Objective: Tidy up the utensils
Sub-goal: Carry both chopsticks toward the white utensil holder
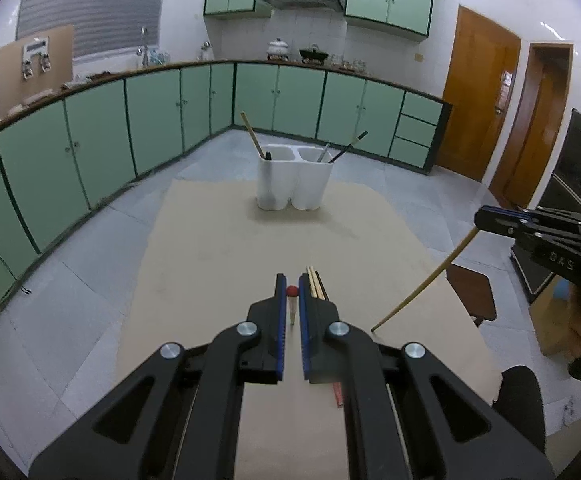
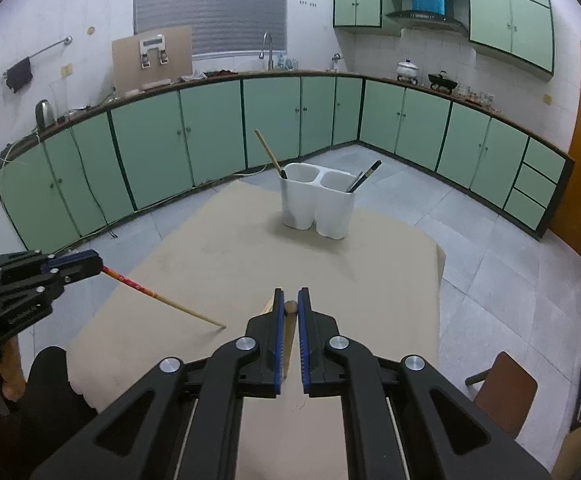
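Note:
My left gripper is shut on a chopstick with a red top end, which hangs down between its blue pads. From the right wrist view, that left gripper holds the red-patterned chopstick slanting to the table. My right gripper is shut on a plain wooden chopstick. In the left wrist view, the right gripper holds this chopstick with its tip near the table. A white two-compartment holder stands ahead with utensils in both compartments. Loose chopsticks lie beside the left fingers.
The beige table top carries the holder at its far end. A brown chair stands off the table's right side. Green cabinets line the walls beyond the tiled floor. A person's hand grips the left gripper's handle.

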`<state>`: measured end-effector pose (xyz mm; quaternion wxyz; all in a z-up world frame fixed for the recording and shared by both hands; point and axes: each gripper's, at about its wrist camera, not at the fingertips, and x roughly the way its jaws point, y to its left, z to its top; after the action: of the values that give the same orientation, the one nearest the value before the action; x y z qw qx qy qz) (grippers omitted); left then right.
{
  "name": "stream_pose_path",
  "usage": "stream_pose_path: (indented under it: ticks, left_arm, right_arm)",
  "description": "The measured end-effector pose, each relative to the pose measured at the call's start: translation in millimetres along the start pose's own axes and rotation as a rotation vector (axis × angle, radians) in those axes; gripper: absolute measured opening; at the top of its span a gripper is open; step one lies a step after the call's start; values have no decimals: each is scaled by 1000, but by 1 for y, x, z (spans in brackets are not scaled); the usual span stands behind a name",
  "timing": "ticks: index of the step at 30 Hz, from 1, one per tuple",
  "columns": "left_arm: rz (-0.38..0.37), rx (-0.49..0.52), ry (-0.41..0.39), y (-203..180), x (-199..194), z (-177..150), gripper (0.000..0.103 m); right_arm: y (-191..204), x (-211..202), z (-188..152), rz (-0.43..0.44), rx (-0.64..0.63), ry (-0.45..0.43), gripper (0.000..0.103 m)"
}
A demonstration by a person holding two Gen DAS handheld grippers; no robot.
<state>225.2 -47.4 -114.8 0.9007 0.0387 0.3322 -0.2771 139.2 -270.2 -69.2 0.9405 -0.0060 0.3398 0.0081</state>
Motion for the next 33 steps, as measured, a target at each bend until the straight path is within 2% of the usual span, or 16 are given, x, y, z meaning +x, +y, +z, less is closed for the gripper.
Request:
stream_pose_path:
  ticks: [5,13,20,27,33]
  left_arm:
    - [-21,1,26,5,5,18,5]
    - [-35,34,41,-1,1,34,5]
    - [-60,61,57,-5,-6,62,5]
    - [-45,103,13,-10,-21,115,5]
    - [-25,128,-23,-13,-21,166,5]
  right_arm:
    - [-8,3,14,19,22,19,7]
    - [-8,7,14,17,-1,48,7]
    - [-6,-4,37,15,-32,25,7]
    - [-10,-23,90,15,-57,-19,7]
    - [-27,-28,157,13,-19,-55,7]
